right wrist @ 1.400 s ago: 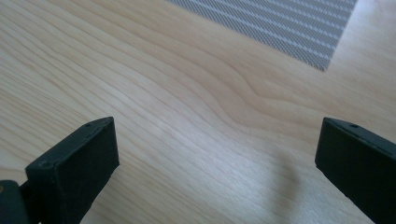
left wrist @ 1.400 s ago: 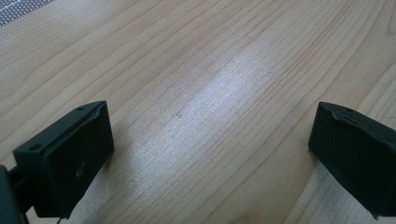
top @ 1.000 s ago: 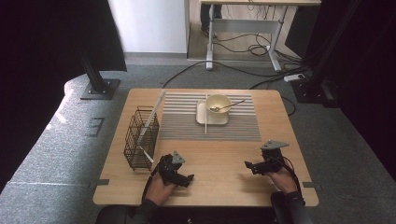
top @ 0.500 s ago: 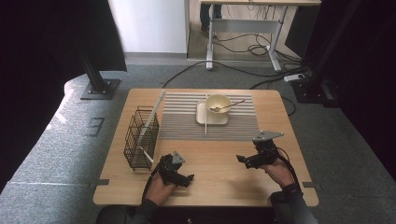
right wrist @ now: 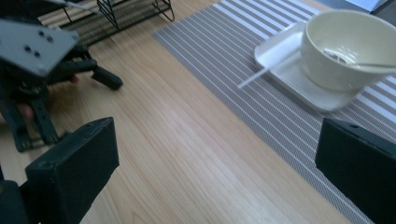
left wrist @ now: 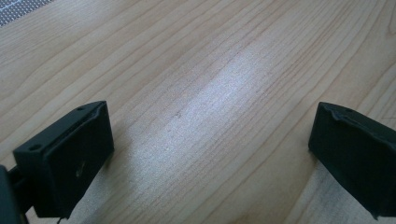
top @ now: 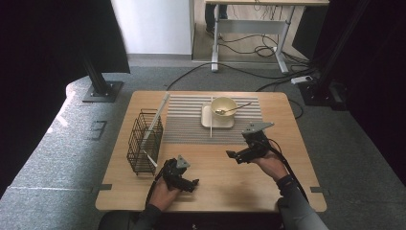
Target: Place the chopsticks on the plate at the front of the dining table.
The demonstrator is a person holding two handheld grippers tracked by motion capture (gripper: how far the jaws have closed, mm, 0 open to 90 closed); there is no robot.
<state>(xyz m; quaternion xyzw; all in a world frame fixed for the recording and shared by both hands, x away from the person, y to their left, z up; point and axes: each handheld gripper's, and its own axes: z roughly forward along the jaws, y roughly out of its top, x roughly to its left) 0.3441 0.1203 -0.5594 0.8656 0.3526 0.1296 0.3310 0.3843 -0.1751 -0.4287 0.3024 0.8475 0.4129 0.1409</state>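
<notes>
A cream bowl (top: 224,106) (right wrist: 350,46) with a spoon (top: 237,108) (right wrist: 355,58) in it stands on a white square plate (top: 222,123) (right wrist: 285,60) on the striped placemat (top: 184,122) (right wrist: 224,42). A thin white stick (top: 211,120) (right wrist: 254,78) lies across the plate's left edge. My right gripper (top: 233,157) (right wrist: 215,168) hovers open just in front of the mat, pointing left, with nothing between its jaws. My left gripper (top: 190,183) (left wrist: 210,154) rests low over bare wood near the front edge, open and holding nothing.
A black wire basket (top: 143,141) (right wrist: 135,9) stands at the table's left, with a long pale slat (top: 158,117) leaning in it. In the right gripper view the left gripper (right wrist: 42,70) is close by at the left. Bare wood lies between the two grippers.
My right gripper has moved forward and to the left, from near the right front of the table up to the placemat's near edge. The left gripper has stayed put.
</notes>
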